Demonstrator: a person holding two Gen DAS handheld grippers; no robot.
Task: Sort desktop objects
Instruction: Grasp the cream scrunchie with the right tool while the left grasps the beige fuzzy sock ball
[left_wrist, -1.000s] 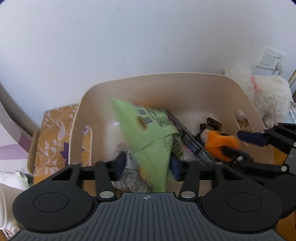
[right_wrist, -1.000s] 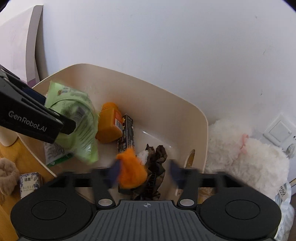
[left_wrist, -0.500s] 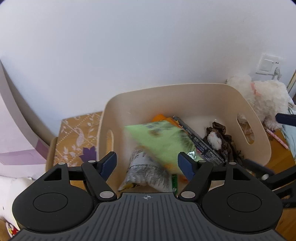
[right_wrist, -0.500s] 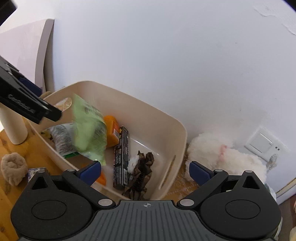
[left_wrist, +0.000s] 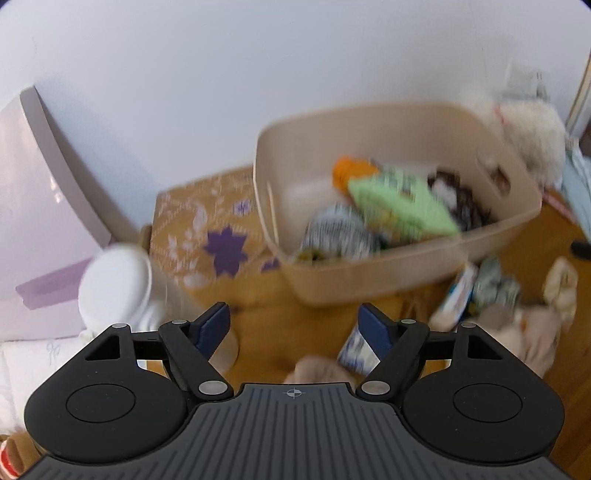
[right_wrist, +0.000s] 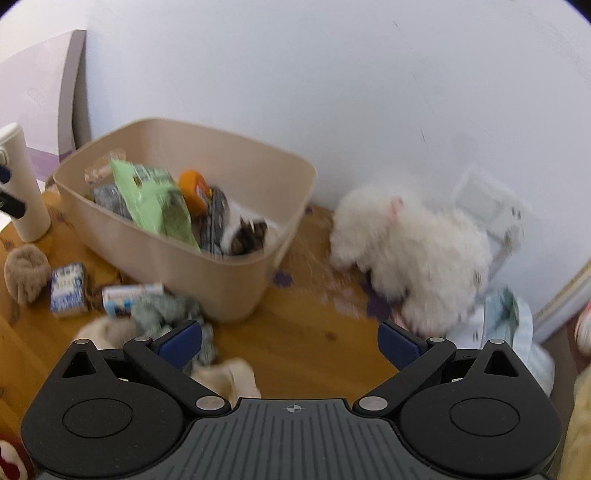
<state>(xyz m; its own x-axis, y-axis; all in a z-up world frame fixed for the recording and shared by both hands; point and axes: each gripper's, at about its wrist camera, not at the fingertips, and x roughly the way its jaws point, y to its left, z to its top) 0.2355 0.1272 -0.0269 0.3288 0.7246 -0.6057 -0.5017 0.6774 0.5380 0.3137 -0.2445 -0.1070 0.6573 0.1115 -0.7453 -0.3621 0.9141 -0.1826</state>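
**Both packets dropped in the bin, both grippers pulled back empty**

Since a second ago you have let go of both things: the green packet that sat between your left jaws now lies inside the beige bin, and the orange piece your right gripper carried is no longer between its pads. Both cameras have backed away from the bin, so more of the wooden desktop shows.

The green packet rests tilted over a grey-patterned pouch, beside an orange container and a dark bar, with a brown-and-white bundle at the bin's far end.

Your left gripper has just been opening; its jaws stand wide apart with nothing between them. Your right gripper has opened to its widest and is likewise empty.

Outside the bin, near its front wall, lie two small blue-and-white boxes, a grey cloth and a tan rolled sock. A white plush toy sits against the wall to the bin's right; a white cup stands to its left, blurred.
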